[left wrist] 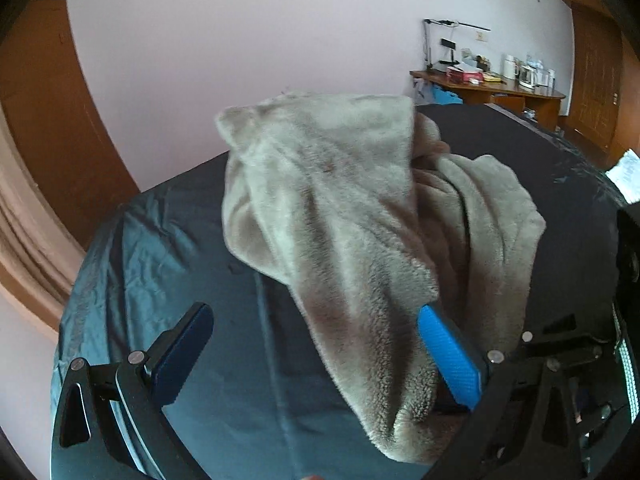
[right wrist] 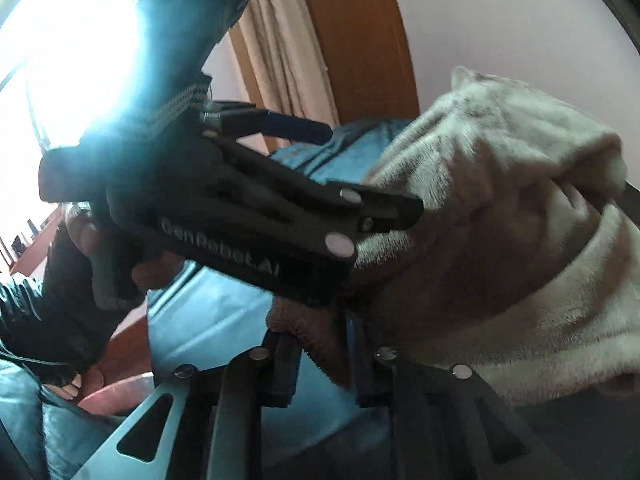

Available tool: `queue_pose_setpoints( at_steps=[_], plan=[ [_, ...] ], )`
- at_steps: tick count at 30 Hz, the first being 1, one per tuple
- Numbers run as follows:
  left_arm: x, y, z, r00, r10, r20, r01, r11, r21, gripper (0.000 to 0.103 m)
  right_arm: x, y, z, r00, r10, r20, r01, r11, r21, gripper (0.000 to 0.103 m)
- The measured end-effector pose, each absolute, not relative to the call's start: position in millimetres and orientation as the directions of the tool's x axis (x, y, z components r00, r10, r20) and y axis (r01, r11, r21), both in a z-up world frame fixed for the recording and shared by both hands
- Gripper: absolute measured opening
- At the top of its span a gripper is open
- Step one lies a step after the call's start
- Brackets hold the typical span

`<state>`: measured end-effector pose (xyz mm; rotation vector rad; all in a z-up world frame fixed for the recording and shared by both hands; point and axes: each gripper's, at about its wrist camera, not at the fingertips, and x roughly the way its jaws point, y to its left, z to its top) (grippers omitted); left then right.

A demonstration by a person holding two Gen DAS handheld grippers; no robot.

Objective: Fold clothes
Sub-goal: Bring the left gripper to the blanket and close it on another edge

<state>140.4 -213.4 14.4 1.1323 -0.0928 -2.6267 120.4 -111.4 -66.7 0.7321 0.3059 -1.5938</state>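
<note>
Grey fleece garment [left wrist: 340, 216] lifted above dark-covered counter [left wrist: 200, 280], bunched for next fold. Left gripper [left wrist: 312, 360] jaws apart, fleece draped over blue pad. Right gripper [right wrist: 320, 360] narrowly parted, hem between jaws, grip uncertain.

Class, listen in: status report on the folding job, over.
Left tongs open, grey fleece draped over its blue pad. Right tongs narrow, fleece hem between them, grip unclear. Nothing blocking on the dark cover.
</note>
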Motion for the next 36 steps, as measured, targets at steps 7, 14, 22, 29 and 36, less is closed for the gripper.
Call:
queue_pose_setpoints(
  at_steps=[7,14,22,29,36],
  plan=[
    [125.5,-196.0,18.8,-0.652,-0.271,-0.709,0.199,-0.962,0.186,0.103,129.1,-79.7,-67.0,-0.005,-0.804,-0.594,0.968,-0.153,0.199,0.082],
    [99.3,-190.7,3.0,-0.584,-0.381,-0.717,0.249,-0.924,0.288,0.103,111.2,-46.5,-67.6,-0.014,-0.836,-0.549,0.945,-0.190,0.265,0.082],
    [83.7,-237.3,-12.2,-0.560,-0.289,-0.776,0.367,-0.927,0.080,0.092,66.9,-10.8,-82.6,-0.059,-0.877,-0.478,0.859,-0.289,0.423,0.082],
    [88.6,-257.5,-0.7,-0.637,-0.178,-0.750,0.379,-0.920,-0.103,0.063,81.6,-13.9,-109.2,-0.081,-0.862,-0.500,0.849,-0.322,0.419,0.082],
    [106.3,-286.2,11.4,-0.698,-0.179,-0.694,0.428,-0.881,-0.203,0.063,80.1,-35.9,-123.7,-0.087,-0.848,-0.523,0.830,-0.352,0.433,0.082]
  ],
)
